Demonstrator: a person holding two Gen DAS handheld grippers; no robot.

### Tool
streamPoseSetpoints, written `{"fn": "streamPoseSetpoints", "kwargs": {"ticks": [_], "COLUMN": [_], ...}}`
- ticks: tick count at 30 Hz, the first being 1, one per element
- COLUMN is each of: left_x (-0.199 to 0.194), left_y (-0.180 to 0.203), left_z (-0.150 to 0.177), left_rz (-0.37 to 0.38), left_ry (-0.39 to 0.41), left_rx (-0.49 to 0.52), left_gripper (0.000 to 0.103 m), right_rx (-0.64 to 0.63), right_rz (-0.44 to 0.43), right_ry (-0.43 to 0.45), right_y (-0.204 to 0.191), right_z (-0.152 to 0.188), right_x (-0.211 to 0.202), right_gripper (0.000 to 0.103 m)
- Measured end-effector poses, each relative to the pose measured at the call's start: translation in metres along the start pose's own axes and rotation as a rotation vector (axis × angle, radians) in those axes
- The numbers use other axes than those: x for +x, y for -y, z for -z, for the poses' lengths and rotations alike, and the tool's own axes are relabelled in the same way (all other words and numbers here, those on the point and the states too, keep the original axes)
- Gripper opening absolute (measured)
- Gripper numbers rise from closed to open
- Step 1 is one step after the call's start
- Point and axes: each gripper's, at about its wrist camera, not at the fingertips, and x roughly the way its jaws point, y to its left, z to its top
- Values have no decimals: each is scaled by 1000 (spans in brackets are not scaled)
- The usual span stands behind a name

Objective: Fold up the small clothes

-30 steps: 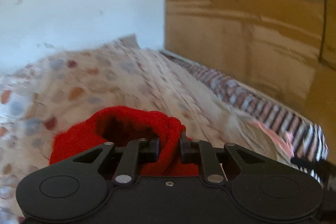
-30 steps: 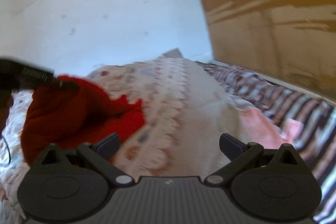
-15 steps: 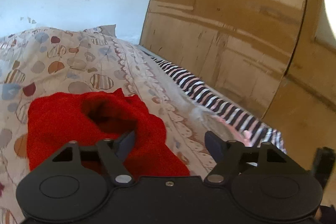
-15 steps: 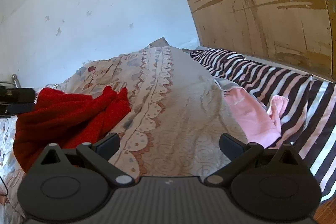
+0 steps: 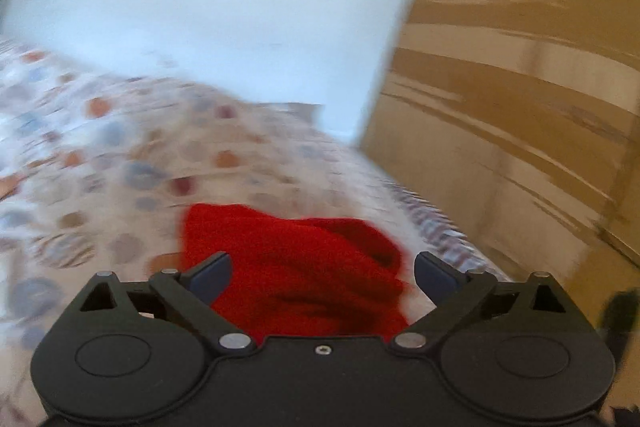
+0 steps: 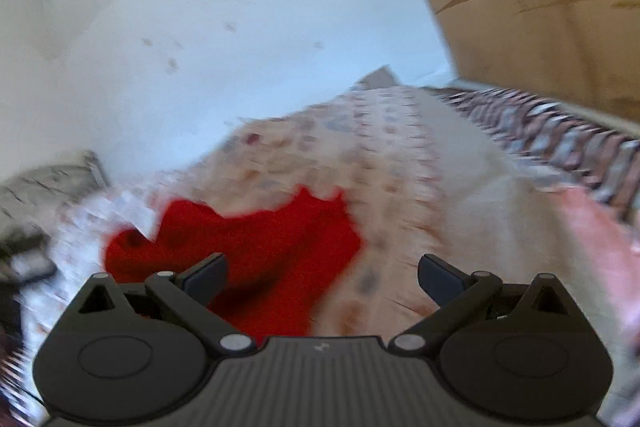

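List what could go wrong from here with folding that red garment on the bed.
1. The red garment lies bunched, not flat; the left gripper has just been opening with cloth still between its jaws, so a blind re-grasp may pinch several layers.
2. The right gripper is open with only its left finger over the cloth; closing there could snag the patterned bedspread too.
3. Both views are blurred, so aim may be off.

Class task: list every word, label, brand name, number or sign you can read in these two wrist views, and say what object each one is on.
None can be read.
The right gripper housing has a small pale mark at its top centre: too small to read.
The red garment, the patterned bedspread and the wooden panel carry no lettering.
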Motion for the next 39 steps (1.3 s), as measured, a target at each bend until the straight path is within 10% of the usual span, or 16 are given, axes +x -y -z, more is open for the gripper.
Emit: {"fn": "streamPoseSetpoints", "kwargs": {"ticks": [3, 10, 12, 15, 23, 34, 37, 39], "left_x": [22, 50, 51, 52, 46, 41, 40, 39], "left_y": [-19, -26, -24, -19, 9, 19, 19, 19], "left_z": [-1, 17, 22, 31, 63, 77, 76, 76], "left_rz": [-60, 80, 95, 124, 83, -26, -53, -61], "left_ry": [-38, -113, -108, -121, -149, -128, -119, -108], "left_rx": [-59, -39, 5, 54, 305, 429, 442, 434], "left_gripper": [88, 81, 80, 77, 72, 63, 50, 43], "right_rx": [63, 122, 104, 55, 55, 105, 59, -5], "right_rz": [-68, -186, -187, -164, -169, -146, -148, -143], "right_ry": [-45, -191, -199, -199, -173, -259, -294, -277], "right_y": [-12, -32, -32, -24, 0, -4, -15, -24], "right_z": [-21, -34, -28, -19, 6, -41, -44, -47], "right_x": [35, 102, 102, 94, 64, 136, 159, 163], "right_gripper": [84, 79, 41, 17, 11, 52, 12, 11]}}
